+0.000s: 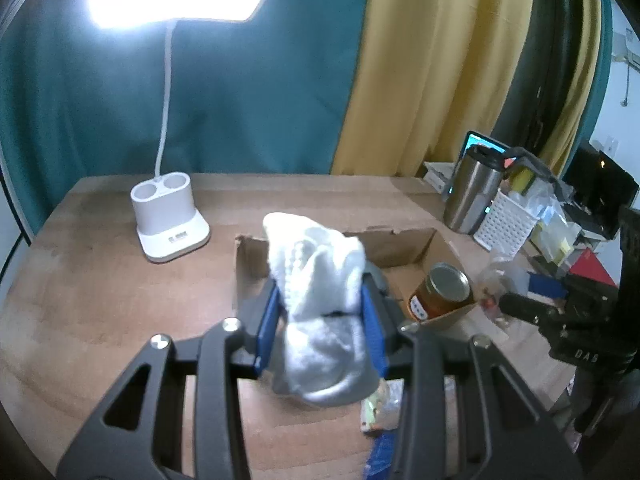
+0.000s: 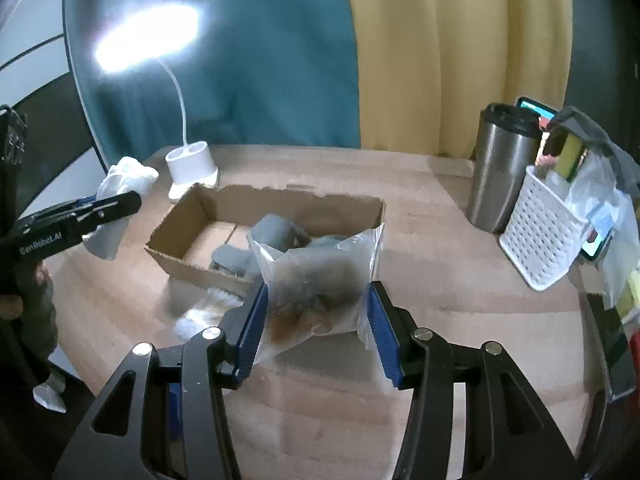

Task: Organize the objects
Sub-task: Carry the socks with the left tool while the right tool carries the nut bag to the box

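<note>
My left gripper (image 1: 322,300) is shut on a white sock (image 1: 320,280) and holds it above the near edge of an open cardboard box (image 1: 404,248). A jar with a metal lid (image 1: 442,290) lies in the box's right corner. My right gripper (image 2: 316,308) is shut on a clear plastic bag of dark snacks (image 2: 320,280), held just in front of the box (image 2: 192,208). Grey rolled items (image 2: 276,232) lie inside the box. The left gripper with the sock (image 2: 124,184) also shows at the left of the right wrist view.
A lit white desk lamp (image 1: 170,224) stands behind the box. A steel tumbler (image 1: 472,192) and a white perforated basket (image 1: 506,224) of packets stand at the right. Small packets (image 1: 380,404) lie on the wooden table (image 1: 100,280) below the sock.
</note>
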Available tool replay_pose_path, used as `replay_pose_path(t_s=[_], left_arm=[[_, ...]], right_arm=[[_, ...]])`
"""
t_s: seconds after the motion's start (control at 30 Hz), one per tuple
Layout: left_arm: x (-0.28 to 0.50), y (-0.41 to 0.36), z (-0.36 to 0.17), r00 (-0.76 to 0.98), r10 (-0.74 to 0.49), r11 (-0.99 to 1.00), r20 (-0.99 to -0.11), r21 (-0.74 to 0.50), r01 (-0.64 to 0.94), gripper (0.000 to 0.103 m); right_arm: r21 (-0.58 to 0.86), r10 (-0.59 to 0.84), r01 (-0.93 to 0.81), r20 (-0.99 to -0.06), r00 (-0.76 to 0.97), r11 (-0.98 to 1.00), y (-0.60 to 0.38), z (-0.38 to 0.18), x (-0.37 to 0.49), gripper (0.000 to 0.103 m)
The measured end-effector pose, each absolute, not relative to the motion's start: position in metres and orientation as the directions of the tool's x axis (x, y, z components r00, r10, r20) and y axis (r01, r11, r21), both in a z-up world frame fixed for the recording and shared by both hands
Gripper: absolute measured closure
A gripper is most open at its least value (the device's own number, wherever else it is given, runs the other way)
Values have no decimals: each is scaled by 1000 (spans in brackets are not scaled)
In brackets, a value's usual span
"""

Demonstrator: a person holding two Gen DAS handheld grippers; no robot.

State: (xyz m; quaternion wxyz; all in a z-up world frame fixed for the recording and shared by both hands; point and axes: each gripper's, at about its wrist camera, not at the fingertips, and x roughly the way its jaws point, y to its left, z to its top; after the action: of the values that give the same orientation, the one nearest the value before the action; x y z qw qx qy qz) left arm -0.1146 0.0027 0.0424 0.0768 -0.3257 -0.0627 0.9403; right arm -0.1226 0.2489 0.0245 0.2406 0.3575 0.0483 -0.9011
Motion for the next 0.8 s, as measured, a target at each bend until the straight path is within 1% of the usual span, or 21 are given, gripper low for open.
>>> replay_pose_path(t_s=[0.8], left_arm=[[-169,-5,22,-748,177,-981,-639,-172,-85,64]], right_arm=[[98,-400,459,-667,-628,-883,224,25,-189,50]])
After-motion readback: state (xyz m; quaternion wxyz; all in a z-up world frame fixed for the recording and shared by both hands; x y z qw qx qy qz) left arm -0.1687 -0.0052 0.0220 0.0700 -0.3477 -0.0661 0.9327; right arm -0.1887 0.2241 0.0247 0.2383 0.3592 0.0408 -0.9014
